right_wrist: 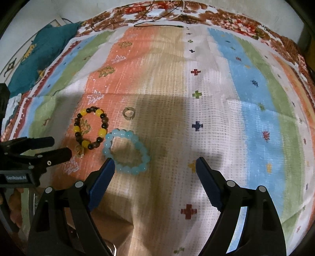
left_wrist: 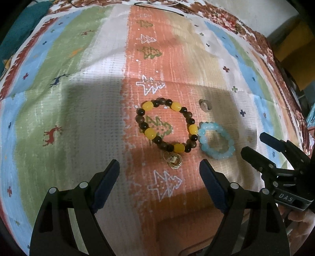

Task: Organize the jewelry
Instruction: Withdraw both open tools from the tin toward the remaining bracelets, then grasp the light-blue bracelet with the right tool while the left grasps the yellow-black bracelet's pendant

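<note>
On a striped cloth [left_wrist: 88, 98] printed with trees, deer and small crosses lie three pieces of jewelry, close together. Farthest left is a bracelet of dark brown and yellow beads [left_wrist: 166, 126], lying flat as an open ring with a small gold charm [left_wrist: 173, 160] at its near edge. Just to its right, touching or nearly touching it, is a pale blue bead bracelet [left_wrist: 215, 139] (also flat). Beyond the blue one, apart from both, sits a small translucent ring [left_wrist: 205, 104].

From the left wrist view, the left gripper [left_wrist: 159, 173] hangs above the cloth with its jaws spread wide and nothing between them; the gold charm lies just ahead of the gap. From the right wrist view, the right gripper [right_wrist: 155, 167] is likewise spread wide and holds nothing; its left fingertip overlaps the near edge of the blue bracelet in the picture, though whether it touches cannot be told. At the far edge of the cloth lie a black cable [right_wrist: 157, 25] and a small white box [right_wrist: 155, 13], and at the far left a teal pillow [right_wrist: 43, 53].
</note>
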